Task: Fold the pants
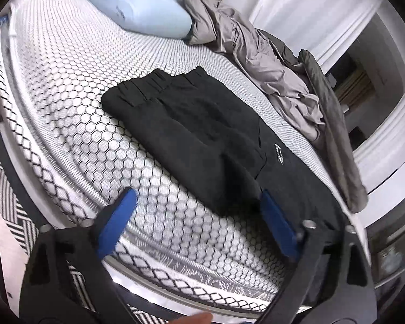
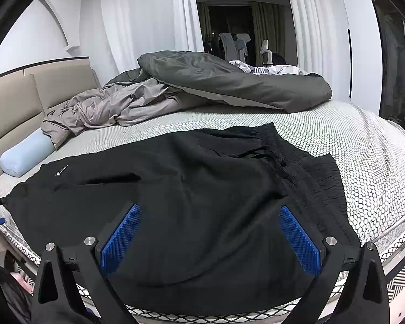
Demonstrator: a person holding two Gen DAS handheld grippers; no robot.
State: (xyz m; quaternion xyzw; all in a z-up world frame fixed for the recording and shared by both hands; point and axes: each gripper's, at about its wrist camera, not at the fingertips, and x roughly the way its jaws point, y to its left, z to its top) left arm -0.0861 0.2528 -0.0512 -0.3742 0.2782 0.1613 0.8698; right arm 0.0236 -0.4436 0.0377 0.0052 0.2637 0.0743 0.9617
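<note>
Black pants (image 1: 202, 135) lie on the honeycomb-patterned mattress (image 1: 94, 108), part of them doubled over, with a small white logo (image 1: 279, 154) showing. My left gripper (image 1: 197, 192) is open low over the mattress at the pants' near end; its right blue pad (image 1: 276, 221) sits at the fabric's edge and the left pad (image 1: 118, 218) over bare mattress. In the right wrist view the pants (image 2: 189, 189) spread wide, with the gathered waistband (image 2: 310, 178) to the right. My right gripper (image 2: 209, 208) hovers open just above the cloth, with nothing gripped.
A light blue pillow (image 1: 137, 8) lies at the head of the bed. A crumpled grey duvet (image 2: 202, 86) fills the far side. A padded headboard (image 2: 19, 102) and white curtains (image 2: 148, 13) stand behind. A black-and-white patterned rug (image 1: 10, 210) lies below the mattress edge.
</note>
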